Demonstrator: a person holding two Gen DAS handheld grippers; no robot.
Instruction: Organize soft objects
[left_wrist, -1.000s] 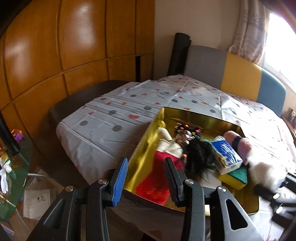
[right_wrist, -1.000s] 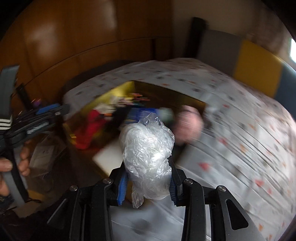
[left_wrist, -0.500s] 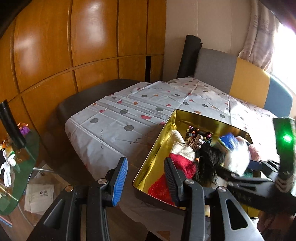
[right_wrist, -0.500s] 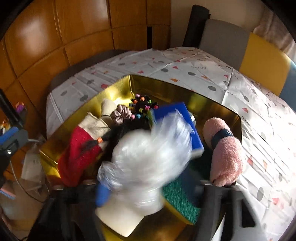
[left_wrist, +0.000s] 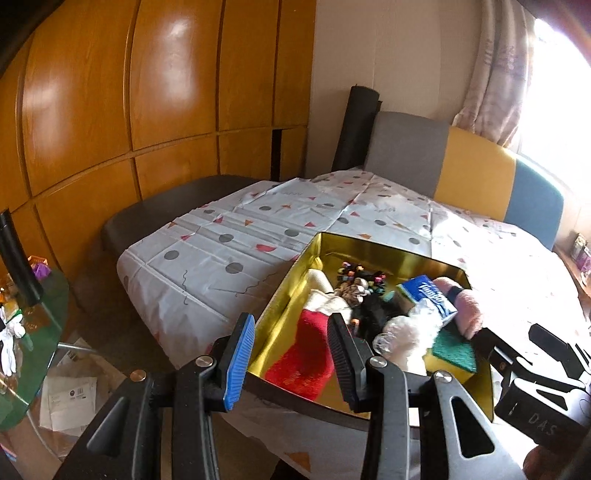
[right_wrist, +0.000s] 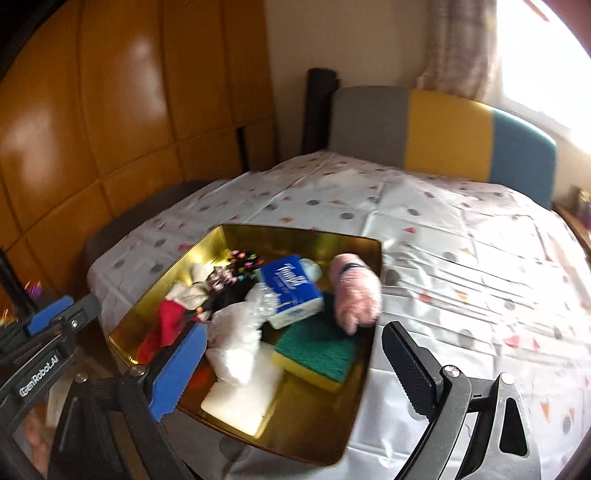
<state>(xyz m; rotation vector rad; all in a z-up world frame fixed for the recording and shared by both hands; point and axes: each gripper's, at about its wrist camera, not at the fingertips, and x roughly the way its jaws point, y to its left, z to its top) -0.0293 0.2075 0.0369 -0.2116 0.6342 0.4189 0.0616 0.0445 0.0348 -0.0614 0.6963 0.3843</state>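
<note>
Both tongs are released and carry nothing. Your right tongs (right_wrist: 291, 369) hang spread wide over the near edge of the gold tin (right_wrist: 369, 365), and your left tongs (left_wrist: 291, 354) sit parted at the tin's 7 o'clock corner.

What has changed is the crumpled plastic bag (right_wrist: 236, 336). A second ago you had it clenched in the right tongs above the desk (right_wrist: 461, 266); half a second ago it was blurring down over the tin; now it lies inside, draped over the white foam block (right_wrist: 240, 398), touching the blue tissue pack (right_wrist: 291, 288) at its 1 o'clock and the green-and-yellow sponge (right_wrist: 317, 354) at its 3 o'clock. The right tongs have backed off toward you since the drop.

The red sock (left_wrist: 303, 354), dark hairpiece (left_wrist: 373, 314), beaded hair ties (left_wrist: 362, 277) and pink fluffy roll (right_wrist: 356, 295) lie much where they did.

By my reading, that closes the bag's placement. No loose soft item shows on the patterned tablecloth, so the sorting looks near done.
</note>
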